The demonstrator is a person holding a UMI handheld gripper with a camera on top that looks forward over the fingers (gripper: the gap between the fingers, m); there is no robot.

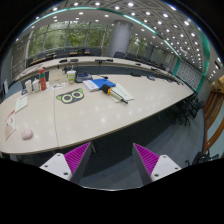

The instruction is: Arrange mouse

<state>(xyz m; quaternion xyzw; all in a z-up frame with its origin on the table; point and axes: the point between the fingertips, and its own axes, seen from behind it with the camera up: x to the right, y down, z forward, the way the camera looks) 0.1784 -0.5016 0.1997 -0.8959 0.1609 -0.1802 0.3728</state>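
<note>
The tool hangs above the near edge of the worktop, fingers apart and holding nothing. A small pale object, likely the mouse, lies at the near left, well apart from the tool. Papers sit farther off. By my assessment, the task is unstarted: approach, grasp and placement all remain.

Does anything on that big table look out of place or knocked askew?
Nothing stands out. The table holds scattered items far beyond the gripper, including a mouse near its edge; nothing looks spilled or damaged. The jaws are open and empty.
</note>
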